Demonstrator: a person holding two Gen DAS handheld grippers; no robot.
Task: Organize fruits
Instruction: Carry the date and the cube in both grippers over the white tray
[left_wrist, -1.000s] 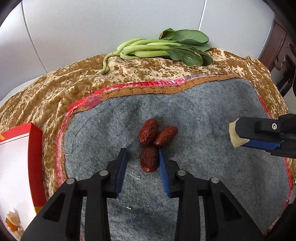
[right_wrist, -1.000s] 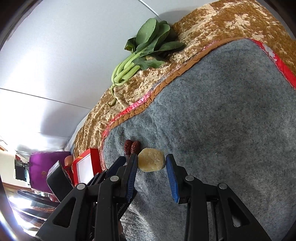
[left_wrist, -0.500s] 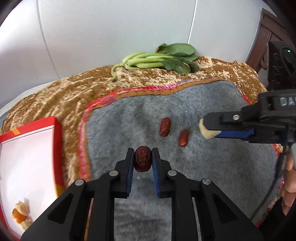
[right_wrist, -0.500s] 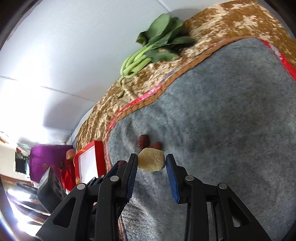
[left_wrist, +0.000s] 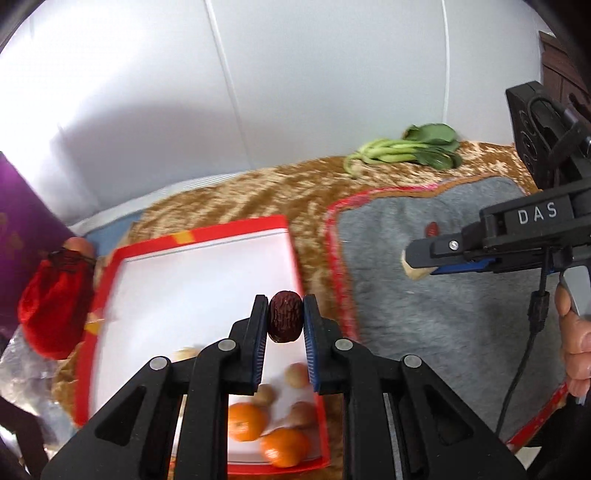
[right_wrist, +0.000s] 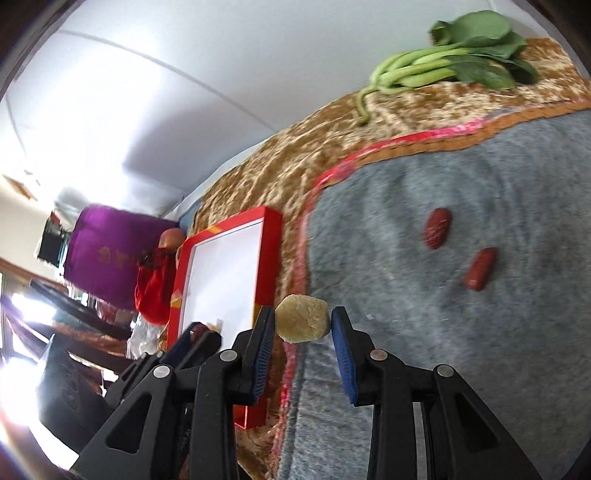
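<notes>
My left gripper (left_wrist: 284, 320) is shut on a dark red date (left_wrist: 284, 321) and holds it above the red-rimmed white box (left_wrist: 199, 280). The box holds two oranges (left_wrist: 246, 421) and several pale round fruits (left_wrist: 296, 374) at its near end. My right gripper (right_wrist: 302, 324) is shut on a pale yellow lump of fruit (right_wrist: 302, 323) above the left edge of the grey mat (right_wrist: 461, 332). Two red dates (right_wrist: 437, 228) lie on the mat. In the left wrist view the right gripper (left_wrist: 417, 264) comes in from the right.
A bunch of green leafy vegetables (left_wrist: 410, 152) lies on the golden cloth (left_wrist: 236, 199) at the back. A red pouch (left_wrist: 55, 295) and a purple bag (right_wrist: 110, 251) stand left of the box. A white wall is behind.
My left gripper closed on a date, lifted it off the mat and carried it left over the box. My right gripper moved left with the yellow lump.
</notes>
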